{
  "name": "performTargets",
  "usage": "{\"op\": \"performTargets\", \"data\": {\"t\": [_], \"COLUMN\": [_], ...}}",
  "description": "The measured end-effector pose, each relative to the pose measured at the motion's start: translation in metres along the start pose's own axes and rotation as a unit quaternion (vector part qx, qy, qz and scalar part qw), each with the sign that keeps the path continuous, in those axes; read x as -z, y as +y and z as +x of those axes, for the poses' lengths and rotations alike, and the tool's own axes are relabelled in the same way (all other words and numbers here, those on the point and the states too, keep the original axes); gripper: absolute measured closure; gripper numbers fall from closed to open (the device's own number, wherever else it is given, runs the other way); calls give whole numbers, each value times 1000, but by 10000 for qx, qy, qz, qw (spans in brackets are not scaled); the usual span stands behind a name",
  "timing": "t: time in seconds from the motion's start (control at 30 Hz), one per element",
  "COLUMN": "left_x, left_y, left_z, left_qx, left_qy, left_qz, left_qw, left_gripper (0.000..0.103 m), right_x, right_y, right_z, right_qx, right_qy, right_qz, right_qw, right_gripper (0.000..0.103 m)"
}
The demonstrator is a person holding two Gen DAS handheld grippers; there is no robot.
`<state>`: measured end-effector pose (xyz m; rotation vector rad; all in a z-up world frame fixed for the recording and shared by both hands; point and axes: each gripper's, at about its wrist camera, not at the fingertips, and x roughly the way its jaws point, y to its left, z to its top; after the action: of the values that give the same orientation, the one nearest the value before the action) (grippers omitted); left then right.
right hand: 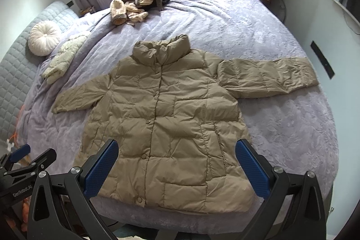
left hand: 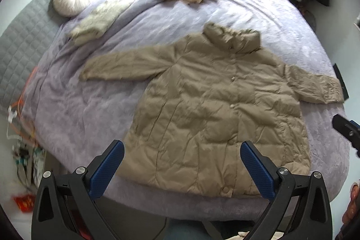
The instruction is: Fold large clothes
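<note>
A tan quilted puffer jacket [left hand: 211, 105] lies flat and front up on the lilac bed [left hand: 94, 109], buttoned, both sleeves spread out sideways, collar toward the window. It also shows in the right wrist view [right hand: 166, 123]. My left gripper [left hand: 182, 163] is open and empty, held above the jacket's hem near the bed's front edge. My right gripper [right hand: 176, 161] is open and empty, also above the hem. The left gripper [right hand: 20, 156] shows at the lower left of the right wrist view. Part of the right gripper [left hand: 346, 129] shows at the right edge of the left wrist view.
A heap of cream and brown clothes [right hand: 139, 1] lies at the far side of the bed [right hand: 281, 127]. A round white cushion [right hand: 43, 37] and a fluffy cream garment [right hand: 65, 55] lie at the left by the grey headboard [right hand: 15, 69]. Orange cables [left hand: 27, 118] lie on the floor at left.
</note>
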<state>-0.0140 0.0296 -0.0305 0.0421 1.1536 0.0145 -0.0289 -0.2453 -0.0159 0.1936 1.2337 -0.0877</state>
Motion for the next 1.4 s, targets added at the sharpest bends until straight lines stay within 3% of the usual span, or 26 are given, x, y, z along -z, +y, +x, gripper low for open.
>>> {"op": "performTargets", "data": {"t": [0.07, 0.1, 0.17, 0.23, 0.3, 0.37, 0.5, 0.7, 0.8, 0.93, 1.03, 1.07, 1.1, 1.13, 1.17, 1.23, 1.3, 1.4], "left_x": [4, 5, 4, -3, -15, -29, -64, -117, -127, -139, -158, -166, -174, -181, -187, -200, -208, -223], "left_y": [6, 11, 30, 49, 73, 103, 167, 245, 276, 303, 310, 313, 315, 316, 317, 327, 338, 333], "left_z": [11, 15, 29, 46, 65, 89, 149, 272, 335, 393, 409, 413, 414, 413, 414, 419, 418, 397], "left_qx": [12, 45, 240, 353, 432, 505, 706, 744, 774, 1171, 1185, 1133, 1035, 908, 827, 1026, 1439, 1469], "left_qy": [211, 279, 427, 556, 607, 571, 546, 482, 697, 802, 556, 450, 333, 219, 171, 110, -59, -400], "left_qz": [-185, -245, -444, -659, -843, -1010, -1248, -1605, -2129, -2861, -2957, -2934, -2913, -2915, -2895, -2901, -2989, -2590], "left_qw": [9996, 9993, 9978, 9957, 9937, 9920, 9882, 9830, 9715, 9476, 9463, 9482, 9504, 9520, 9535, 9514, 9434, 9538], "left_gripper": [0, 0, 0, 0, 0, 0, 0, 0, 0, 0, 0, 0, 4, 24, 37, 98, 98, 98], "right_x": [0, 1, -1, -4, -10, -16, -28, -53, -69, -91, -107, -113, -118, -123, -129, -138, -148, -155], "right_y": [-2, -4, -4, 1, 17, 37, 75, 150, 186, 226, 245, 252, 258, 262, 266, 274, 286, 300], "right_z": [3, 9, 17, 30, 49, 68, 107, 177, 218, 263, 287, 293, 301, 307, 315, 326, 334, 352], "right_qx": [-386, -548, -764, -946, -1126, -1060, -749, -535, -483, -510, -554, -582, -635, -728, -871, -972, -1063, -1119], "right_qy": [49, -265, -419, -436, -80, 230, 380, 555, 601, 607, 601, 596, 604, 632, 678, 640, 484, 425], "right_qz": [11, 5, 11, 30, -27, -157, -22, -77, -186, -373, -479, -512, -523, -501, -435, -403, -479, -576], "right_qw": [9992, 9981, 9962, 9946, 9936, 9940, 9965, 9970, 9968, 9962, 9955, 9952, 9948, 9941, 9929, 9924, 9920, 9911], "right_gripper": [0, 0, 0, 0, 0, 0, 0, 0, 0, 0, 8, 24, 43, 54, 73, 83, 89, 89]}}
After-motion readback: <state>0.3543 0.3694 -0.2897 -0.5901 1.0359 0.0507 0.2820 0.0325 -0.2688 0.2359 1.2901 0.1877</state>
